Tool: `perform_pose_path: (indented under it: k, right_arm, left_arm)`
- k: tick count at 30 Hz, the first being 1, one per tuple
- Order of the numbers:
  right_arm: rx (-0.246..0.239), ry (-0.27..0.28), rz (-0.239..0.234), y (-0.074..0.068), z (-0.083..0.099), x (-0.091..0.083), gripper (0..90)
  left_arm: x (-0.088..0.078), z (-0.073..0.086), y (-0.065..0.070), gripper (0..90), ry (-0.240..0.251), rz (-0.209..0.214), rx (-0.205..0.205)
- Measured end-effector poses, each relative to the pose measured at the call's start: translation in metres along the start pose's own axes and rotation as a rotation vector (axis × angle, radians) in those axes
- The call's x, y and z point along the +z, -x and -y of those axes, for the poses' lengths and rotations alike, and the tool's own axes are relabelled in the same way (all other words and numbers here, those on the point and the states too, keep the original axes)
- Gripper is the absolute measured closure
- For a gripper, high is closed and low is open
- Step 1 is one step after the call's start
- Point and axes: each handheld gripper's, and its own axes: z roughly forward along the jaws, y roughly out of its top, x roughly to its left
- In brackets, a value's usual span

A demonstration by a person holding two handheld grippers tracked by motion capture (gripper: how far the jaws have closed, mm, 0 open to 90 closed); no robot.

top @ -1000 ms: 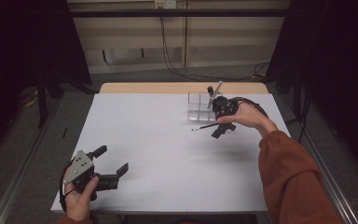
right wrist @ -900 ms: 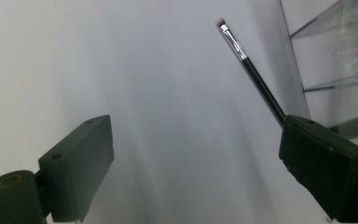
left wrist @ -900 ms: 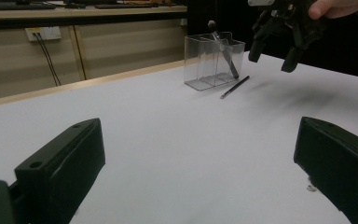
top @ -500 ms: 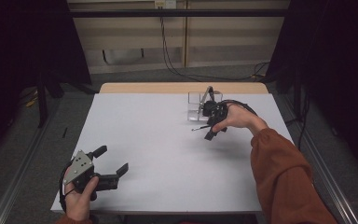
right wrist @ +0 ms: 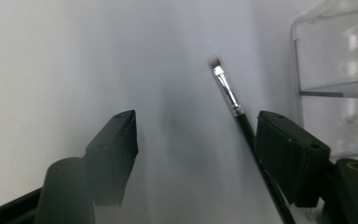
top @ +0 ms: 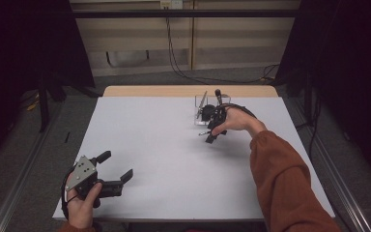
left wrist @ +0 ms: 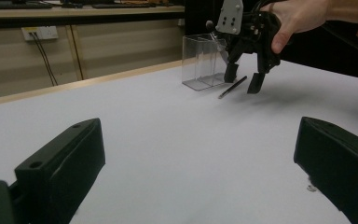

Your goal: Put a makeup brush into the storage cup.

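Right gripper [top: 213, 130], upper right of the high view, has just been closing its jaws around a thin makeup brush [right wrist: 233, 105] lying flat beside the clear organizer [left wrist: 204, 67], pads not touching yet. Brush looks light, stiff, slippery; best pinched mid-handle. Left gripper [top: 116, 166] rests open, lower left.

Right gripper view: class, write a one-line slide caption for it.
Open tongs straddle a thin makeup brush lying on the white table, beside a clear acrylic organizer.
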Motion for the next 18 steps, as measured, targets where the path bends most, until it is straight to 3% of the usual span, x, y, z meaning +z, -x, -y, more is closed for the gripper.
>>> perform_pose_path:
  k: [7, 18]
  right_arm:
    - [-0.009, -0.015, -0.009, 0.0017, -0.0039, 0.0032, 34.3]
    - [-0.069, -0.027, 0.016, -0.0044, -0.0091, 0.0083, 31.9]
  left_arm:
    - [0.0001, -0.0002, 0.0001, 1.9, -0.002, 0.001, 0.003]
    - [0.0003, -0.0001, 0.0003, 1.9, -0.004, 0.006, 0.007]
